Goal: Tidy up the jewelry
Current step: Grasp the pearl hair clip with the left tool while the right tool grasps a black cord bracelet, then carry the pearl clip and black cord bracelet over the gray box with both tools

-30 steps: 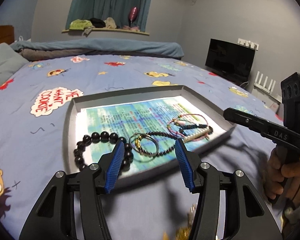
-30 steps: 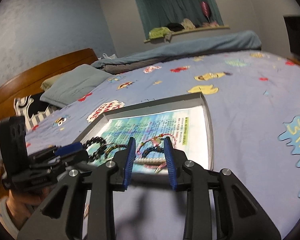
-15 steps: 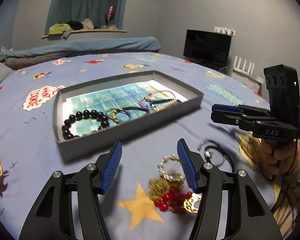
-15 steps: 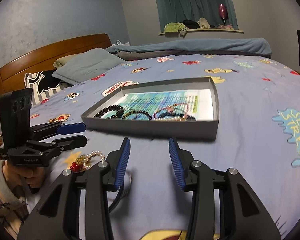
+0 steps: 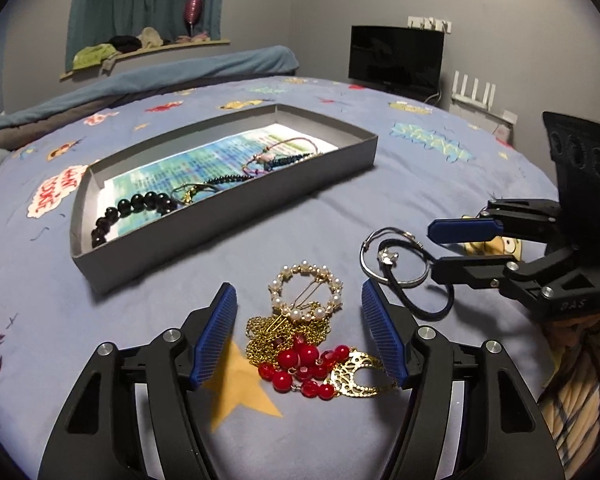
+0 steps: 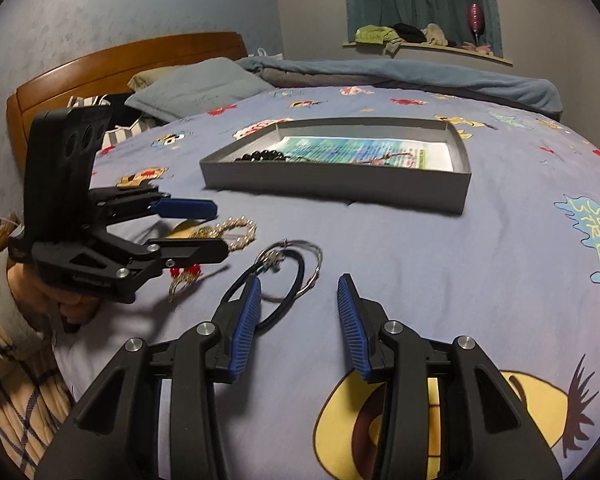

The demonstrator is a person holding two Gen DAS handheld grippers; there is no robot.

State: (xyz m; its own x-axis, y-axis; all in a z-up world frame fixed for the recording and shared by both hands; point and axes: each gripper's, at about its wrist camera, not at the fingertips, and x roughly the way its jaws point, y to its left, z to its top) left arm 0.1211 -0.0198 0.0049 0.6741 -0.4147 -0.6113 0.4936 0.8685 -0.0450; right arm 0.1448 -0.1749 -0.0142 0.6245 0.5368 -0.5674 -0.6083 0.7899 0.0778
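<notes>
**Two open claws over loose jewelry on the bedspread**

Your left claw (image 5: 298, 334) has just been opening; it stands wide around a heap of gold chain (image 5: 284, 330), glossy red beads (image 5: 300, 360) and a round pearl brooch (image 5: 306, 290), its ribbed blue pads touching none of them. Your right claw (image 6: 298, 324) is narrower, empty, just beside a thin wire hoop (image 6: 300, 268) and a black cord loop (image 6: 280, 292). Both likely aim at separate picks. A shallow grey cardboard tray (image 5: 228, 216), paper-lined, already holds a bracelet of dark round beads (image 5: 140, 204) and thin bracelets.
</notes>
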